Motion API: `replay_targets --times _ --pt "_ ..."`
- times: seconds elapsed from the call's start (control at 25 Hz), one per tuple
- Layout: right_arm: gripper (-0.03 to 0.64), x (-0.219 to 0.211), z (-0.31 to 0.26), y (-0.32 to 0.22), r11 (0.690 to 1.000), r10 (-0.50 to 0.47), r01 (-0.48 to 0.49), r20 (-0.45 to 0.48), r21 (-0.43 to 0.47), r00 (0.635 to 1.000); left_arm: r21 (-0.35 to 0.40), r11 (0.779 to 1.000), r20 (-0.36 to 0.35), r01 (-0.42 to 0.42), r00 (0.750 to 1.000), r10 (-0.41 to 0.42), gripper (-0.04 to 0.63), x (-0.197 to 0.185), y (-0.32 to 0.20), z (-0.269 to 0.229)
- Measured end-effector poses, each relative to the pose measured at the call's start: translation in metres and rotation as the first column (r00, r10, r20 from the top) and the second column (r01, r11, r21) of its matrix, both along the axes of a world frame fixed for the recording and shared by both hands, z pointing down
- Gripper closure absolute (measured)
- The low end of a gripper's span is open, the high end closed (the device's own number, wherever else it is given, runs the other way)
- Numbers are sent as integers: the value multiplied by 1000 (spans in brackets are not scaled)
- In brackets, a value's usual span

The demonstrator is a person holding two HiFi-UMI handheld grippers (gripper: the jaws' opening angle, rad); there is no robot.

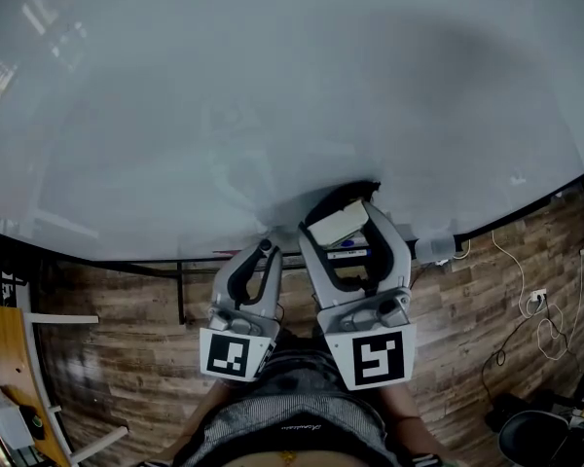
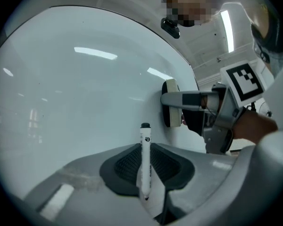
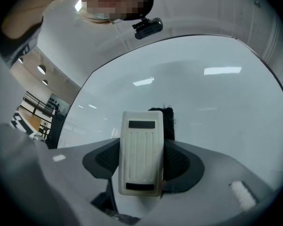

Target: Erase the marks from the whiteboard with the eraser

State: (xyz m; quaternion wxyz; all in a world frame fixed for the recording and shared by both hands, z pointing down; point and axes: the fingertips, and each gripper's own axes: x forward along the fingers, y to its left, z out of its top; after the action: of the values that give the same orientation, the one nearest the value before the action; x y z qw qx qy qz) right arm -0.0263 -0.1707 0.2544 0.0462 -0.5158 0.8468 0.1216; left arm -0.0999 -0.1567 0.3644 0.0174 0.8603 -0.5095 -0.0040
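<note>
Left gripper (image 1: pixel 264 249) is clamping a white marker (image 2: pixel 145 159); right gripper (image 1: pixel 348 208) is gripping the eraser (image 3: pixel 140 157) (pale plastic back facing its camera), dark felt pressing against the whiteboard (image 1: pixel 273 95) near its lower edge.

The left gripper (image 2: pixel 146 168) clamps a white marker (image 2: pixel 145 145) upright before the whiteboard (image 2: pixel 75 88), where the right gripper (image 2: pixel 179 100) holds the eraser (image 2: pixel 171 118) against it.
</note>
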Motion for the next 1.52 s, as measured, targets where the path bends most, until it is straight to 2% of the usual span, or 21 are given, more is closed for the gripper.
replay_targets --times 0.32,0.6,0.8,1.16,1.36,1.52 --pt "357 2 3 -2 999 11 -11 4 35 1000 -10 1000 -1 -2 1000 2 525 1 0 1" --pt "357 6 67 -6 994 43 -50 -75 -97 996 -8 1000 9 -19 1000 19 525 5 1 1" --pt "357 10 69 -7 989 34 -41 -52 -143 998 -7 1000 12 -25 1000 25 525 10 1 1" --pt "357 9 -8 -6 1000 17 -17 14 7 1000 3 1000 -1 -22 1000 22 525 8 1 -2" --pt "357 11 -7 -5 999 22 -22 10 43 1000 6 1000 -4 -13 1000 13 525 11 2 0" --pt "357 -22 2 -1 998 -53 53 -7 27 999 -1 1000 -5 8 1000 -8 525 1 4 -1"
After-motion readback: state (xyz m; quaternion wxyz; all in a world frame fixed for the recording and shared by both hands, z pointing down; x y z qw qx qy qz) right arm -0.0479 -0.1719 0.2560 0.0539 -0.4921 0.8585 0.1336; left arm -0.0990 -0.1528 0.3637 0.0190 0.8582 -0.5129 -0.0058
